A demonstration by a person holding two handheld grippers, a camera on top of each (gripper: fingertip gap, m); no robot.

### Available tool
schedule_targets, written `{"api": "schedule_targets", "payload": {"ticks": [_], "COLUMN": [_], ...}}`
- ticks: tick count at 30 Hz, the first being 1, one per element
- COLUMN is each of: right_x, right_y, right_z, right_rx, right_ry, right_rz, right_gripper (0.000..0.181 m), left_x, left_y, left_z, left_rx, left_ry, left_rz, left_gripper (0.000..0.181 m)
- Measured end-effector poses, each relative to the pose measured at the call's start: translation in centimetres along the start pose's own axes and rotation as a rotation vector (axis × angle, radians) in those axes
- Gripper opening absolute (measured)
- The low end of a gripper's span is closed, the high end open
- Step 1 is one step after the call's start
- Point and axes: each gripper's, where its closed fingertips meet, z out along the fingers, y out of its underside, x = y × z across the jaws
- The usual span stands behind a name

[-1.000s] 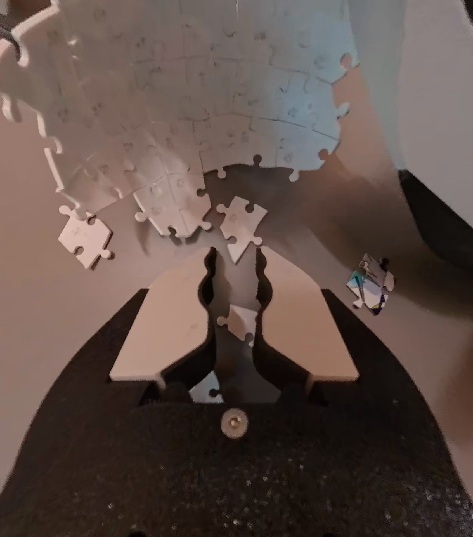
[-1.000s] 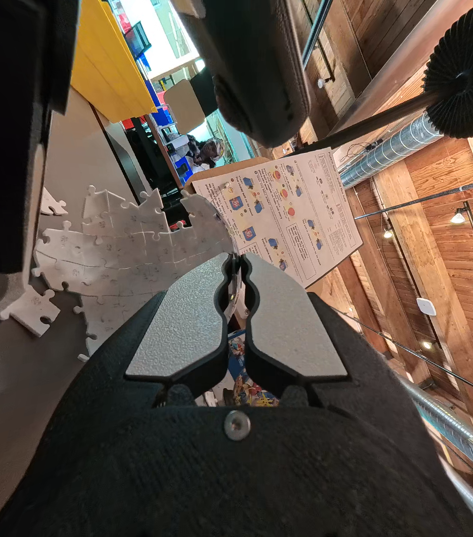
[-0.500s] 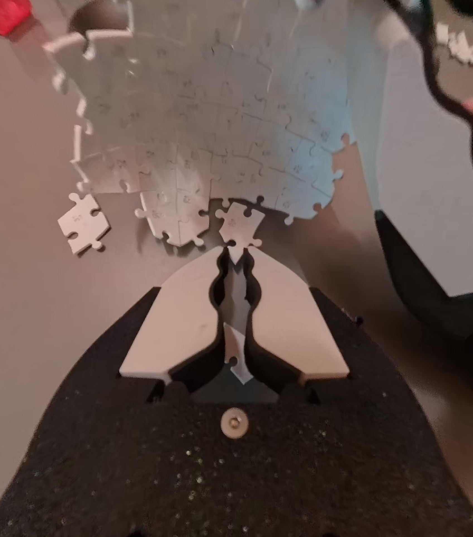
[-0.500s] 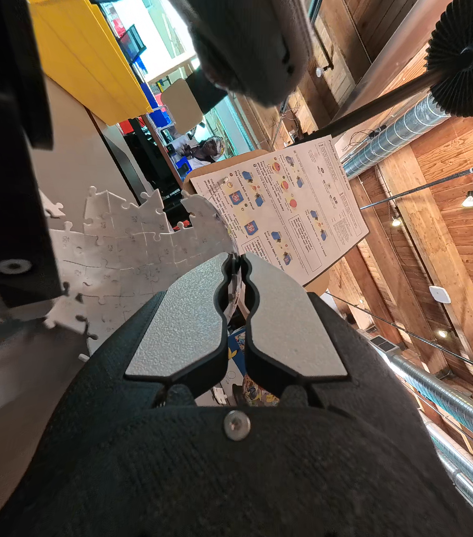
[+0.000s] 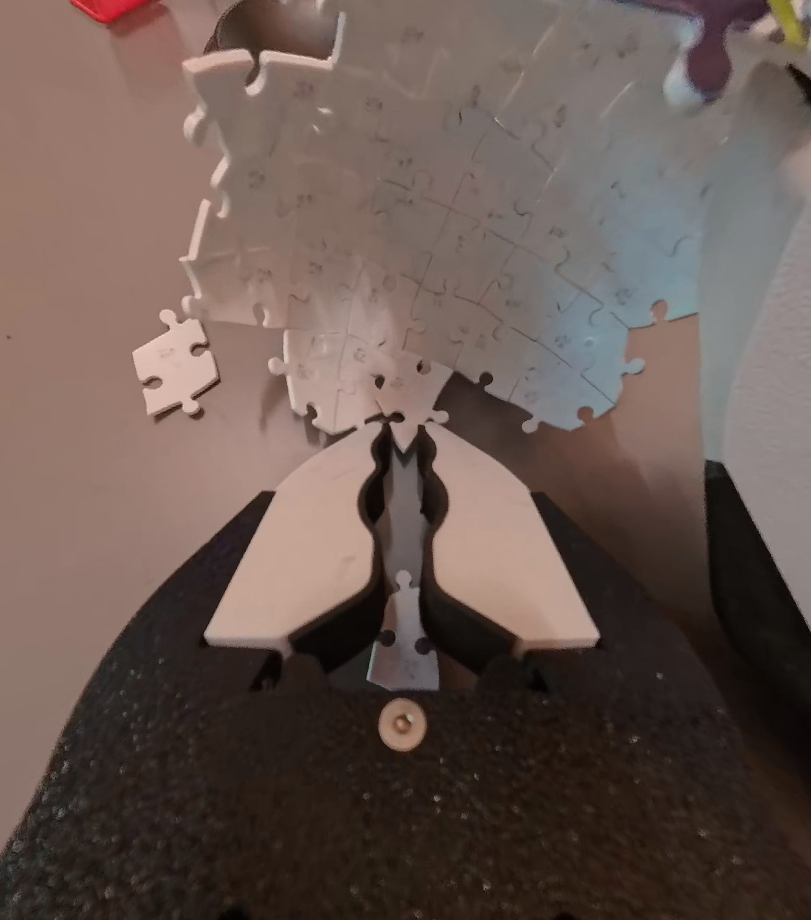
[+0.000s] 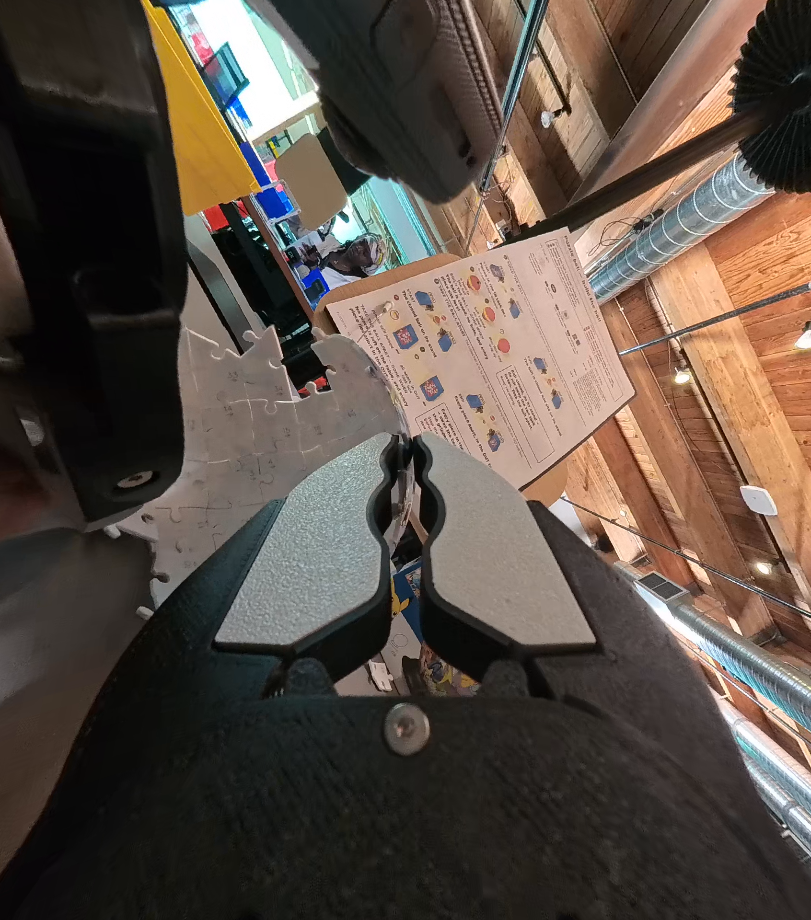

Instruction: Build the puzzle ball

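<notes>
My left hand-held gripper (image 5: 402, 440) pinches a white puzzle piece (image 5: 406, 396) against the lower edge of the curved puzzle shell (image 5: 443, 214). My right hand-held gripper (image 6: 406, 445) is clamped on the shell's rim. A loose piece (image 5: 175, 367) lies beside it on the tabletop (image 5: 45, 249); an instruction sheet (image 6: 483, 363) stands behind.

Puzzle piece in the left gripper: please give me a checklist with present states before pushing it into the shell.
1. Left gripper holds the puzzle piece: ok.
2. Piece meets the lower edge of the puzzle shell: ok.
3. Tabs fully locked: cannot tell.
4. Right gripper clamps the shell rim: ok.
5. Loose piece lies apart on the table: ok.
</notes>
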Motion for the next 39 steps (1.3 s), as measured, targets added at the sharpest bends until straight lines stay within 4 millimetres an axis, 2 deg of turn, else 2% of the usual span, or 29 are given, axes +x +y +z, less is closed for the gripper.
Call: {"api": "schedule_targets", "payload": {"ticks": [12, 16, 18, 30, 35, 39], "right_x": [0.1, 0.2, 0.2, -0.4, -0.7, -0.8], "right_y": [0.3, 0.5, 0.5, -0.8, -1.6, -1.9], "right_z": [0.0, 0.0, 0.0, 0.3, 0.6, 0.6], "right_rx": [-0.004, -0.009, -0.008, 0.055, 0.081, 0.095], "right_ry": [0.000, 0.001, 0.002, -0.035, -0.044, -0.044], "right_rz": [0.020, 0.029, 0.031, -0.038, -0.060, -0.062], "right_gripper": [0.005, 0.005, 0.005, 0.006, 0.006, 0.005], "left_x": [1.2, 0.4, 0.0, 0.6, -0.1, -0.5], "left_y": [0.0, -0.1, 0.6, 0.7, -0.8, -2.5], "left_z": [0.0, -0.3, -0.4, -0.3, -1.1, -1.4], "left_rx": [0.009, 0.005, -0.038, -0.039, 0.045, 0.152], "left_ry": [0.066, 0.023, 0.018, 0.054, 0.035, 0.005], "left_rz": [-0.005, 0.101, 0.125, 0.101, 0.129, 0.301], "left_gripper": [0.013, 0.013, 0.012, 0.011, 0.009, 0.000]}}
